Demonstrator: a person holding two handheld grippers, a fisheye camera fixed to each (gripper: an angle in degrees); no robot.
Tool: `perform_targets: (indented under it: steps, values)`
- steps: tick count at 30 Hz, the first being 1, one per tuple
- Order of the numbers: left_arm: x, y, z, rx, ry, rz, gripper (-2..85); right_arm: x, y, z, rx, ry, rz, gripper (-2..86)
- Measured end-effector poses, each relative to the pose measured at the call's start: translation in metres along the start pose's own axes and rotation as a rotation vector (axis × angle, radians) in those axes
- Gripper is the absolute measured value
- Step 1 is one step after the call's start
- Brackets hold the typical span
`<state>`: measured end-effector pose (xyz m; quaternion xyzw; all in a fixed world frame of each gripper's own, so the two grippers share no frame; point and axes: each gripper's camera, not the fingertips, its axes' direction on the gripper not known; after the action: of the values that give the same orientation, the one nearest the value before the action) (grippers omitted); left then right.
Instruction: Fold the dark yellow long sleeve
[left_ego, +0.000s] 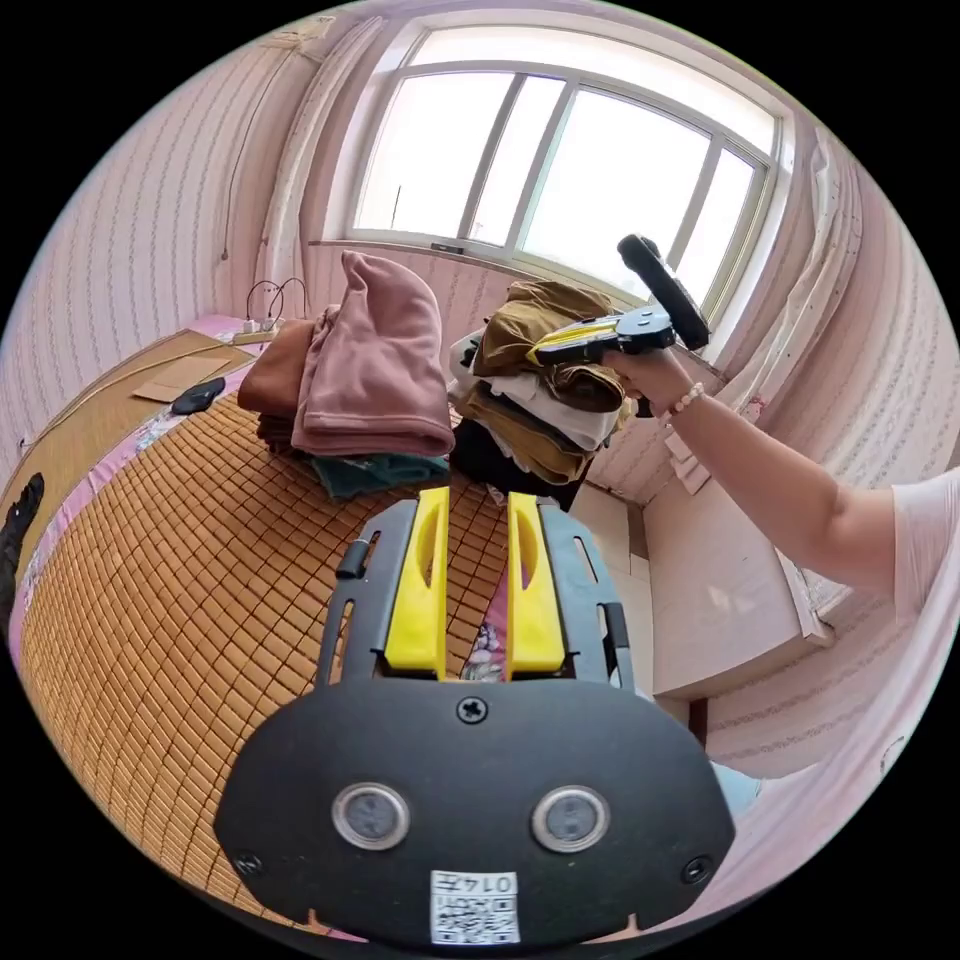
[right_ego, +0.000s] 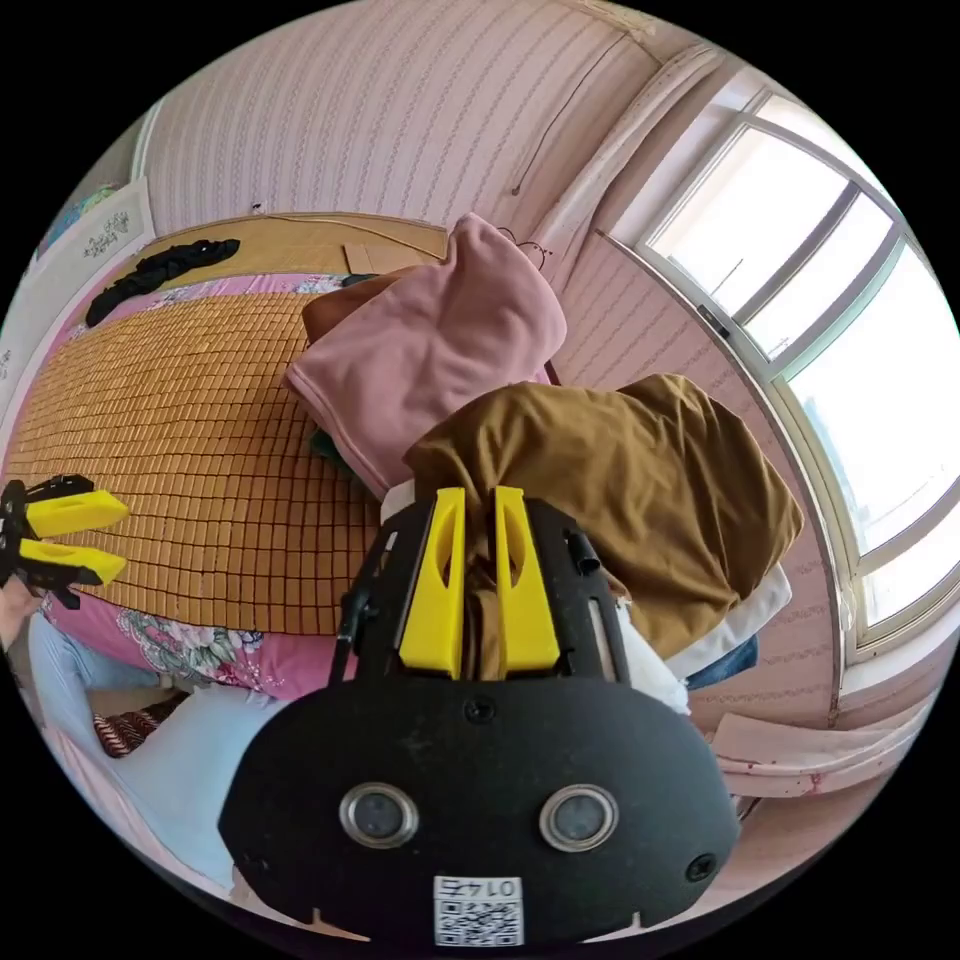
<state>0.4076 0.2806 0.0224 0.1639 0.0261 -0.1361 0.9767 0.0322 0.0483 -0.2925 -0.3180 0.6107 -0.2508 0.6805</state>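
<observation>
Pink striped walls and a bright window (left_ego: 560, 160) back a bed under a bamboo mat (left_ego: 200, 600). At the mat's far edge, the dark yellow long sleeve (right_ego: 620, 480) tops a clothes pile, bunched with no clear long axis. The right gripper (right_ego: 478, 510) pinches its hanging fold. The left gripper (left_ego: 476, 510) hovers over the mat, jaws slightly parted, empty.

Left tool (left_ego: 476, 500): jaws parallel, a narrow gap between them, nothing gripped. Right tool (right_ego: 478, 495): jaws close together, a fold of brown cloth pinched between them. Right hand (left_ego: 650, 375) grips its handle, forearm (left_ego: 770, 480) extended, raised.
</observation>
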Motion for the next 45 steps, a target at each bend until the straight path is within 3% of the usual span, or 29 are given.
perform_targets:
  steps: [8, 13, 17, 19, 21, 28, 34, 37, 39, 42, 45]
  values:
    - [0.023, -0.114, 0.061, 0.048, -0.027, 0.140, 10.5, 0.076, 0.127, -0.069, 0.242, -0.172, 0.212, 1.7]
    - [0.004, -0.158, 0.128, -0.098, 0.034, -0.028, 10.6, 0.101, 0.186, -0.077, 0.324, -0.276, 0.321, 1.7]
    - [-0.006, -0.170, 0.136, -0.193, 0.176, -0.124, 0.4, 0.112, 0.223, -0.084, 0.421, -0.347, 0.380, 1.5]
    - [-0.008, -0.171, 0.115, -0.162, 0.186, -0.130, -0.4, 0.115, 0.234, -0.089, 0.506, -0.407, 0.389, 1.4]
    - [-0.009, -0.169, 0.078, -0.066, 0.236, -0.114, -0.8, 0.117, 0.238, -0.098, 0.601, -0.486, 0.383, 1.2]
    - [0.000, -0.137, 0.000, 0.004, 0.100, -0.082, -1.0, 0.089, 0.224, -0.132, 0.700, -0.520, 0.241, 1.0]
    - [-0.023, -0.060, -0.195, 0.295, 0.143, -0.128, -1.0, 0.050, 0.195, -0.162, 0.785, -0.646, 0.087, 0.9]
    - [-0.032, 0.013, -0.308, 0.366, -0.043, -0.147, -1.0, 0.018, 0.159, -0.135, 0.733, -0.789, 0.065, 0.9]
    - [-0.043, 0.070, -0.379, 0.324, -0.340, -0.195, -1.0, -0.024, 0.115, -0.088, 0.614, -0.924, 0.059, 0.8]
    - [-0.075, 0.122, -0.459, 0.313, -0.531, -0.377, -1.0, -0.096, 0.044, -0.043, 0.510, -1.095, 0.008, 0.8]
    - [-0.083, 0.133, -0.551, 0.431, -0.700, -0.418, -1.0, -0.159, -0.034, -0.043, 0.551, -1.117, -0.026, 0.7]
